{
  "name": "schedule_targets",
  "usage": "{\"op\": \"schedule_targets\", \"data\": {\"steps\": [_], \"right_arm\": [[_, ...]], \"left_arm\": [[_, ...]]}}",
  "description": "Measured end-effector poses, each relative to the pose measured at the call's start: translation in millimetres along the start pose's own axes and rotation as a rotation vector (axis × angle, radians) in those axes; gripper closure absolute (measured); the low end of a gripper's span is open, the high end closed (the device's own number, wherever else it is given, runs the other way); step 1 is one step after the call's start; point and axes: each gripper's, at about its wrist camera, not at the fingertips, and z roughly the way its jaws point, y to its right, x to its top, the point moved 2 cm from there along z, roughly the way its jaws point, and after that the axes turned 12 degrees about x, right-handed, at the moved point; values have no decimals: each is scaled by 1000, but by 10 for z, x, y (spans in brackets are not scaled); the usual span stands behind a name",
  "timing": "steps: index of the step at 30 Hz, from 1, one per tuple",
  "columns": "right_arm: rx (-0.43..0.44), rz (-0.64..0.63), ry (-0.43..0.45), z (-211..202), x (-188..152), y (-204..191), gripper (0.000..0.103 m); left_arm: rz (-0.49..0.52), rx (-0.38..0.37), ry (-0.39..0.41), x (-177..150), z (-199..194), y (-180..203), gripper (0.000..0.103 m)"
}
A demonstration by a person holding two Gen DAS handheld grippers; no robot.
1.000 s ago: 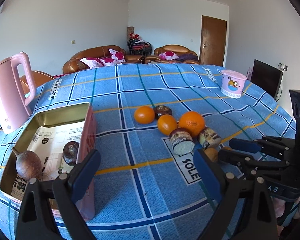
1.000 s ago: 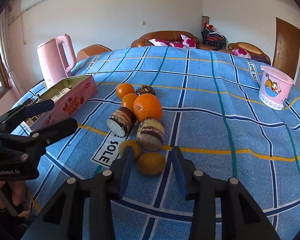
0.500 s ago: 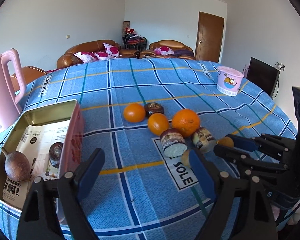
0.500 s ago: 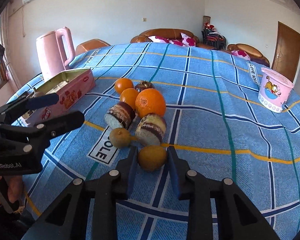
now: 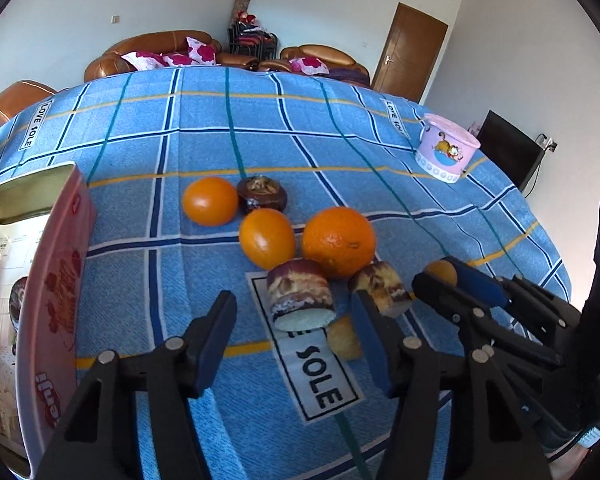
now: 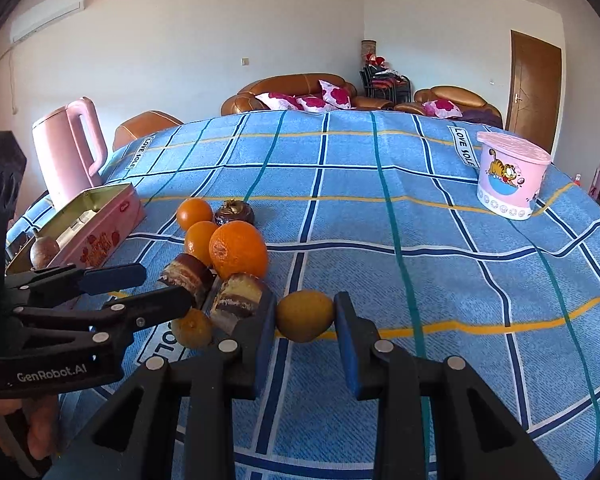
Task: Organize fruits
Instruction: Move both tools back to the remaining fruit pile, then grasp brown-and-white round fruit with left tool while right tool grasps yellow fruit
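Observation:
My right gripper (image 6: 305, 326) is shut on a small yellow-brown fruit (image 6: 305, 315), held between both pads just above the cloth. It shows in the left wrist view (image 5: 442, 271) too. My left gripper (image 5: 292, 344) is open and empty, close to a cut cake roll (image 5: 300, 296) and another small yellow fruit (image 5: 342, 343). Behind stand a second roll (image 5: 382, 288), a big orange (image 5: 338, 240), two smaller oranges (image 5: 266, 238) (image 5: 209, 201) and a dark mangosteen (image 5: 262, 194).
An open pink tin (image 5: 56, 280) at the left holds dark fruits (image 6: 44, 248). A pink kettle (image 6: 66, 160) stands behind it. A pink lidded tub (image 6: 510, 174) sits at the far right of the blue checked tablecloth (image 6: 380, 220).
My right gripper has closed on the yellow-brown fruit and lifted it slightly. My left gripper has moved forward and right toward the cake rolls, leaving the tin at the left edge.

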Motion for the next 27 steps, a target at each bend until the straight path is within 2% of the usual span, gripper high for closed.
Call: {"op": "schedule_targets", "data": {"steps": [1, 6, 10, 27], "right_arm": [[4, 2, -1, 2, -2, 4, 72], [21, 4, -5, 19, -3, 8, 72], [27, -5, 3, 11, -8, -8, 72], [30, -45, 101, -152, -38, -68, 72]], "left_arm": [[4, -1, -4, 10, 16, 11, 53], [-21, -46, -27, 12, 60, -26, 64], [-22, -59, -20, 1, 36, -26, 66], [-6, -11, 105, 26, -191, -19, 66]]}}
